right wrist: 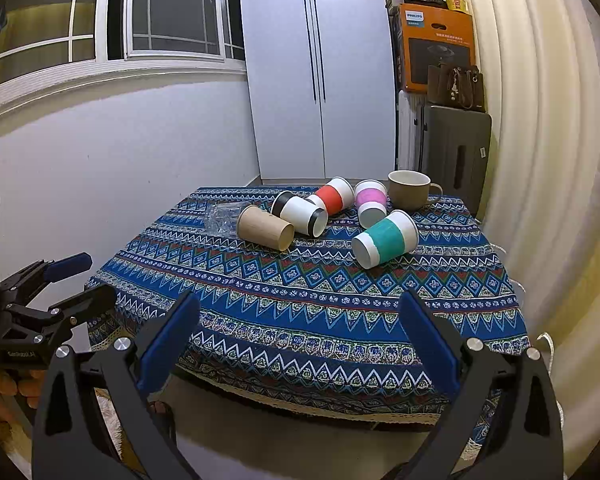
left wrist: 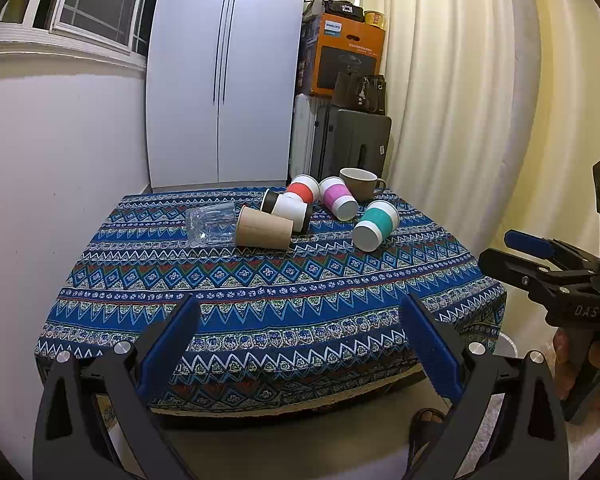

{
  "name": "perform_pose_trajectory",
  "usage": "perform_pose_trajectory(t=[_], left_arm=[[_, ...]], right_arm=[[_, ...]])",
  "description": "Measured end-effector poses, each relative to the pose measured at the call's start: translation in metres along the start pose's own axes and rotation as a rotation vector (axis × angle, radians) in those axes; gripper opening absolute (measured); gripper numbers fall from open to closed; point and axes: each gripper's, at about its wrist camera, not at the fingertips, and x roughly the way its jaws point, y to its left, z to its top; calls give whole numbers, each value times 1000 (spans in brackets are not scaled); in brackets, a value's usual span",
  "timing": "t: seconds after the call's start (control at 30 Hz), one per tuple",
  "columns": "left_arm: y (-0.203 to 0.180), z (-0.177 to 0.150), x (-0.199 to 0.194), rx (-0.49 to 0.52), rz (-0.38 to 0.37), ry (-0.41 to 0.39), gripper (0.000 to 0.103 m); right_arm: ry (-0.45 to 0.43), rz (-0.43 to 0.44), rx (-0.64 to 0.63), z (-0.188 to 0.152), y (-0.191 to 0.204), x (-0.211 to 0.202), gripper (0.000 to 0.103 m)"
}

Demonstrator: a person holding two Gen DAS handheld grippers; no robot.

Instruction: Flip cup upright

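Observation:
Several cups lie on their sides at the far half of the table: a teal-banded cup [left wrist: 375,225] [right wrist: 385,239], a pink-banded cup [left wrist: 338,197] [right wrist: 371,202], a red-banded cup [left wrist: 302,189] [right wrist: 332,196], a white-and-black cup [left wrist: 288,209] [right wrist: 300,213], a brown paper cup [left wrist: 264,227] [right wrist: 264,227] and a clear plastic cup [left wrist: 210,224] [right wrist: 222,219]. A beige mug [left wrist: 360,183] [right wrist: 412,189] stands upright at the far right. My left gripper [left wrist: 300,344] is open and empty before the near table edge. My right gripper [right wrist: 300,344] is open and empty there too.
The table wears a blue patterned cloth [left wrist: 276,292] [right wrist: 320,300]. A white wall runs along its left, a cream curtain [left wrist: 480,100] on its right. A white cabinet [left wrist: 224,80], suitcases [left wrist: 356,144] and an orange box [left wrist: 348,56] stand behind.

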Motion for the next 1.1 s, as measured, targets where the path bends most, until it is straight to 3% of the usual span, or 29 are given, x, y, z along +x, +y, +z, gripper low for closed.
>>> perform_pose_trajectory(t=[1.1], left_arm=[[0, 0, 2, -2, 0, 1, 97]], right_arm=[[6, 0, 7, -1, -2, 1, 98]])
